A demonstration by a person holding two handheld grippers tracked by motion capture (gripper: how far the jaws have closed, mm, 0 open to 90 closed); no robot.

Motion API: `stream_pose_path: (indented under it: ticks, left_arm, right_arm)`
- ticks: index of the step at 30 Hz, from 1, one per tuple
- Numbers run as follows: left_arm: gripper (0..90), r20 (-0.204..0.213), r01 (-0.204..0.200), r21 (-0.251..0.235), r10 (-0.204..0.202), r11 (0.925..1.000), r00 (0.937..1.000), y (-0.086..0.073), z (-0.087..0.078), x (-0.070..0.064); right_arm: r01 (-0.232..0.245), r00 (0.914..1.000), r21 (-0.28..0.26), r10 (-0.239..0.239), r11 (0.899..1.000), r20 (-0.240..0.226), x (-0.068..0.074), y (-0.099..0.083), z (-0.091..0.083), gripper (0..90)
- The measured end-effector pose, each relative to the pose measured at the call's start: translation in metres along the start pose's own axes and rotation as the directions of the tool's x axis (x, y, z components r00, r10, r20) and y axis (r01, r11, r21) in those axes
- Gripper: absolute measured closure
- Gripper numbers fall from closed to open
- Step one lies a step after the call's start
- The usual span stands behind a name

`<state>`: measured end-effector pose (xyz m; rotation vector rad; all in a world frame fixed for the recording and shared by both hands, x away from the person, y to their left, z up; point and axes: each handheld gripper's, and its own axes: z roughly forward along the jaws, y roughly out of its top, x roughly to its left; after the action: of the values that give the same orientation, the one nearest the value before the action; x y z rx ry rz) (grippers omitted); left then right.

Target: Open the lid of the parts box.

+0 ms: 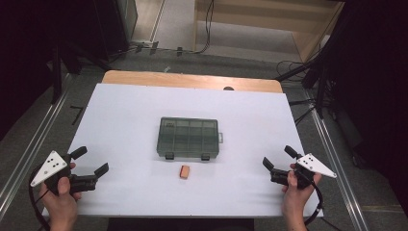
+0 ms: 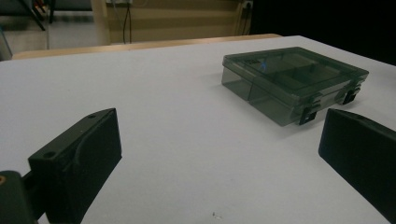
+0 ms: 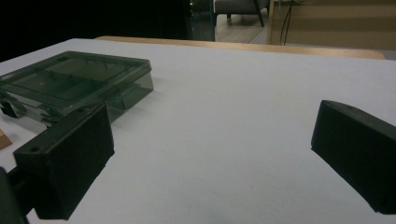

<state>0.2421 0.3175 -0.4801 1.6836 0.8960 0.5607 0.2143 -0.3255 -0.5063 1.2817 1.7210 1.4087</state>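
A smoky translucent compartment box lies shut in the middle of the white table, its two black latches facing me. The box sits ahead and right in the left gripper view, and the box sits at the left in the right gripper view. A small orange block lies just in front of it; a corner of the block peeks in at the left edge. My left gripper rests open at the table's near left. My right gripper rests open at the near right. Both hold nothing.
The white table top has a wooden strip along its far edge. Beyond it are floor cables, dark stands and a wooden cabinet. Metal rails run along both sides of the table.
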Motion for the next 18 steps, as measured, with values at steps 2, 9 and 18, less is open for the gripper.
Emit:
stream_pose_path:
  ticks: [2,9,18]
  left_arm:
    - [0.0,-0.006,-0.005,0.001,0.005,1.0,1.0,0.001,0.002,-0.001]
    - [0.0,0.0,-0.002,0.015,0.002,0.9999,1.0,0.007,0.007,-0.008]
    - [0.0,0.018,-0.033,0.005,0.033,0.9994,0.9993,0.021,0.013,-0.029]
  right_arm:
    - [0.002,1.0,-0.003,-0.002,1.0,-0.005,0.002,0.001,0.0,0.0]
    - [0.007,0.9999,0.008,-0.007,1.0,-0.008,0.01,0.005,0.003,0.0]
    - [0.023,0.9995,0.019,-0.022,1.0,-0.023,0.02,0.013,0.008,0.0]
